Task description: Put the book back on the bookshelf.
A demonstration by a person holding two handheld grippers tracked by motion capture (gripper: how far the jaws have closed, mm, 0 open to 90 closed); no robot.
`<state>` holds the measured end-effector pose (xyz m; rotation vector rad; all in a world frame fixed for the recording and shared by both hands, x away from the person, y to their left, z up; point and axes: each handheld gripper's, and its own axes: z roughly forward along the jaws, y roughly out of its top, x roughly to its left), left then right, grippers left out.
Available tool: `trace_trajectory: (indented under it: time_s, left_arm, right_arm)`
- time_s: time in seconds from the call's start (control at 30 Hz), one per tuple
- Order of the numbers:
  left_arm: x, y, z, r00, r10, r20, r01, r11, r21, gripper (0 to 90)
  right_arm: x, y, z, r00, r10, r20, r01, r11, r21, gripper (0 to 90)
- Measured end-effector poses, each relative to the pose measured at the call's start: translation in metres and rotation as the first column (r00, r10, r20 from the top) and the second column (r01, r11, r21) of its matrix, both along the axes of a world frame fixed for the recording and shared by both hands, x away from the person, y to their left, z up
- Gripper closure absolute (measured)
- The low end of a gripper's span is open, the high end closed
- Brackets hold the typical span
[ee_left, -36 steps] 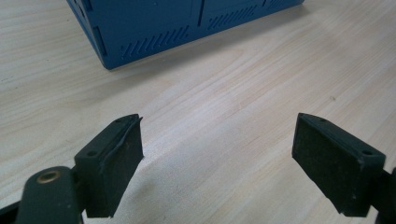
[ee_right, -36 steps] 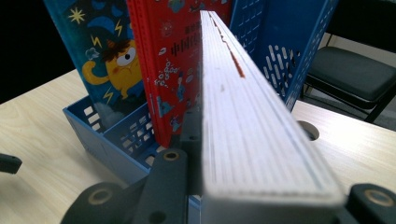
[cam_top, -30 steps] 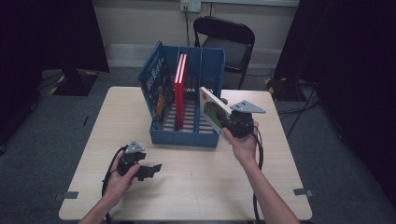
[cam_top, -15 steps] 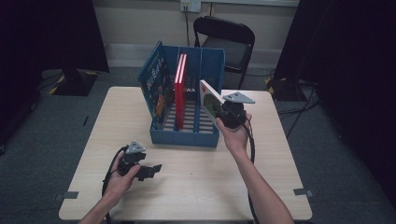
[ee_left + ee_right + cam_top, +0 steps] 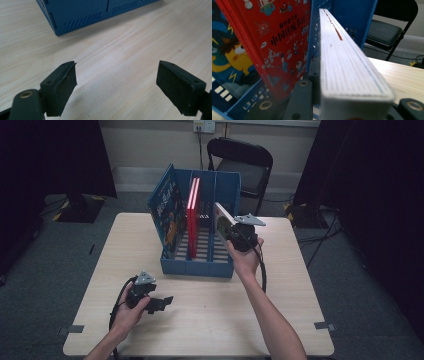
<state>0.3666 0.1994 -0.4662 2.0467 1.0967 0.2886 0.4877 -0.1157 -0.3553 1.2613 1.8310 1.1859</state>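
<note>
A blue file rack (image 5: 197,265) stands on the wooden table (image 5: 210,320). A red book (image 5: 192,215) is upright in its middle slot, and a blue cartoon book (image 5: 167,217) leans at its left side. My right gripper (image 5: 235,234) is shut on a thick book (image 5: 223,222), tilted over the rack's right slot. In the right gripper view the book's white page edge (image 5: 342,57) runs along a blue divider (image 5: 314,30), beside the red book (image 5: 277,37). My left gripper (image 5: 162,304) rests low near the front left, open with nothing between its fingers (image 5: 62,85). It faces the rack's corner (image 5: 82,12).
A black folding chair (image 5: 245,162) stands behind the table's far edge. Bare table top lies in front of the rack and to its right. Dark curtains hang at both sides of the room.
My right hand has carried the book leftward and slightly down, from beside the rack's right end to over its right slot. The left hand has stayed put.
</note>
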Motion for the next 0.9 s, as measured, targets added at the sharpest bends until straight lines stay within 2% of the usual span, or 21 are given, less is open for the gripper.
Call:
trace_trajectory:
  time_s: [0.07, 0.17, 0.2, 0.3, 0.5, 0.63, 0.73, 0.9]
  left_arm:
    - [0.000, 0.000, 0.000, 1.0000, -0.001, -0.001, 0.001, 1.0000, 0.000, 16.2]
    - [0.000, 0.000, 0.000, 1.0000, -0.001, -0.002, 0.001, 1.0000, 0.000, 16.3]
    - [0.000, 0.000, 0.000, 1.0000, -0.003, 0.003, 0.003, 1.0000, 0.003, 16.3]
    - [-0.001, 0.000, 0.000, 1.0000, -0.002, 0.004, 0.002, 1.0000, 0.000, 16.3]
    - [0.000, 0.000, 0.000, 1.0000, -0.003, 0.000, 0.003, 1.0000, 0.000, 16.3]
    - [0.000, 0.000, 0.000, 1.0000, -0.008, -0.001, 0.008, 0.9999, 0.006, 16.3]
    - [0.000, 0.000, 0.000, 1.0000, -0.007, 0.000, 0.007, 1.0000, 0.005, 16.3]
    - [0.000, -0.001, -0.001, 1.0000, -0.005, -0.003, 0.005, 1.0000, -0.001, 16.3]
  right_arm:
    - [0.003, 0.001, -0.001, 1.0000, -0.007, 0.003, 0.007, 1.000, 0.014, 76.5]
    - [0.005, 0.003, -0.002, 0.9998, -0.020, 0.004, 0.020, 1.000, 0.007, 76.5]
    - [0.006, 0.003, -0.002, 0.9996, -0.029, 0.001, 0.029, 0.999, 0.022, 76.5]
    - [0.005, 0.005, -0.001, 0.9997, -0.023, 0.005, 0.023, 1.000, 0.018, 76.5]
    - [0.007, 0.006, -0.003, 0.9988, -0.049, 0.004, 0.049, 0.999, 0.022, 76.5]
    - [0.009, 0.013, -0.009, 0.9984, -0.057, 0.003, 0.057, 0.998, 0.007, 76.5]
    - [0.011, 0.013, -0.011, 0.9982, -0.060, -0.005, 0.060, 0.998, 0.015, 76.5]
    - [0.020, 0.014, -0.021, 0.9978, -0.064, -0.019, 0.064, 0.998, 0.009, 76.5]
